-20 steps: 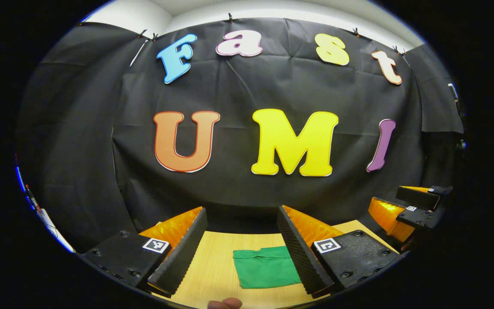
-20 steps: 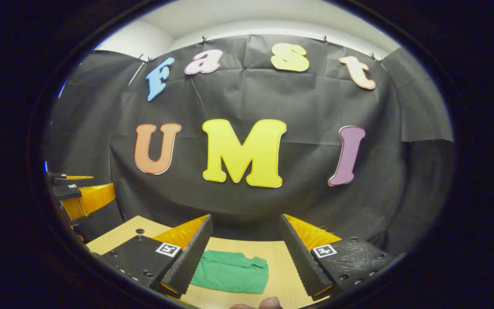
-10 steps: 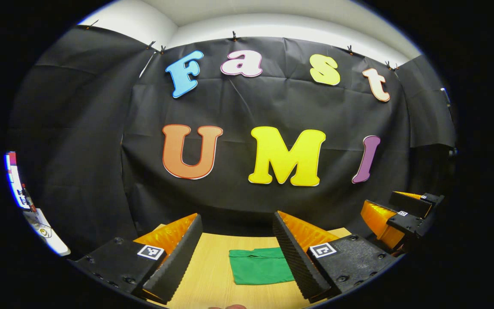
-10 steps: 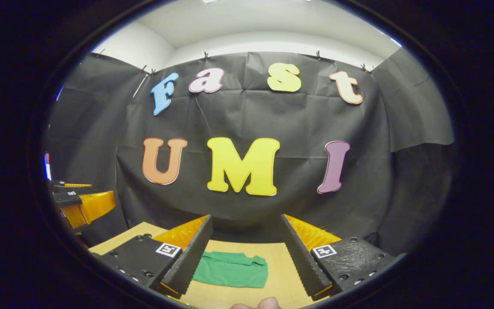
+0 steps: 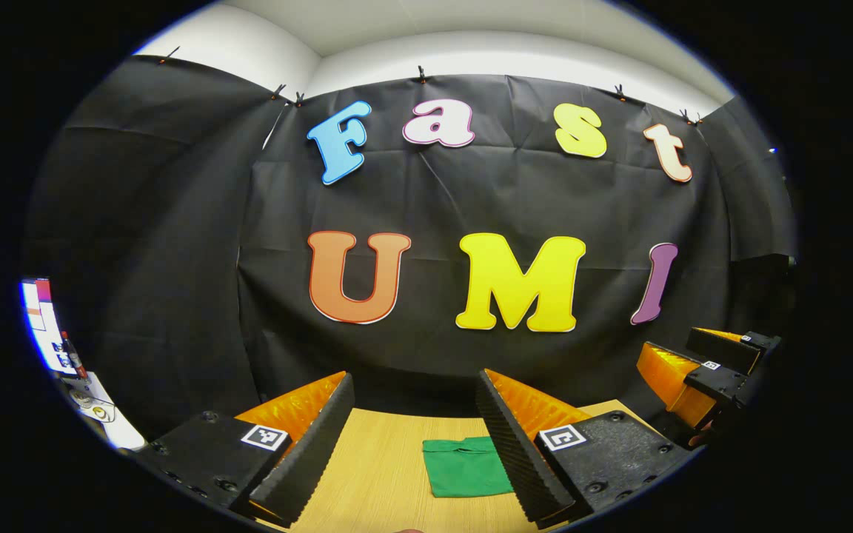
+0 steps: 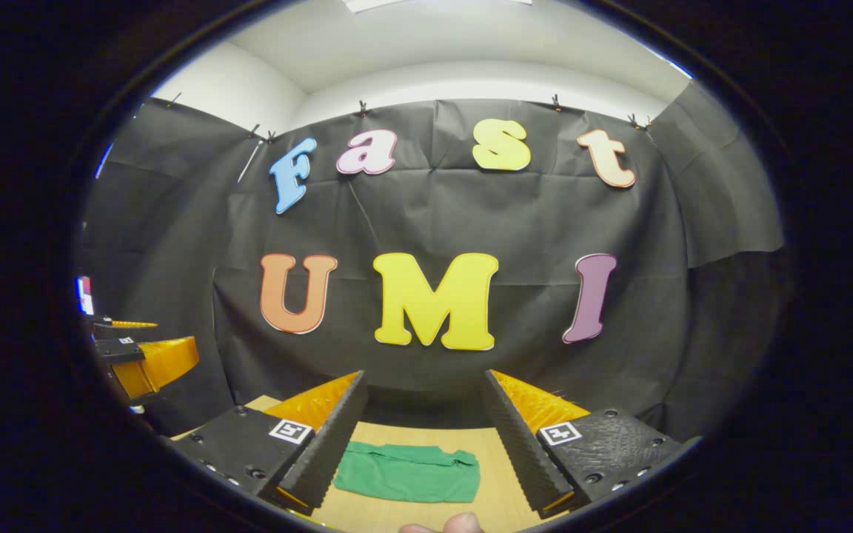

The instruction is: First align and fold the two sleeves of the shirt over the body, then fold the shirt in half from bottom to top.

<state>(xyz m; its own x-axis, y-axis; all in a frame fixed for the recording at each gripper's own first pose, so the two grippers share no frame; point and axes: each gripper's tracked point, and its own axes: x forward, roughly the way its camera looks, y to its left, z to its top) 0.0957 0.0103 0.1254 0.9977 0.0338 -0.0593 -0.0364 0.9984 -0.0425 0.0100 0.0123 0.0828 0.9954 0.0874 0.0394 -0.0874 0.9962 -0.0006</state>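
**Both grippers up, shirt folded on the table**

Jaws spread wide on the left gripper [image 5: 404, 444] and the right gripper [image 6: 423, 437], nothing between either pair! Both hang above the pale wooden table [image 5: 375, 474], aimed at the booth wall. Down below lies the green fabric shirt [image 6: 408, 471], a compact, squared-off bundle. By my read, sleeves and bottom-to-top fold look done. Next call: hands clear, or one neatening touch if an edge has slipped.
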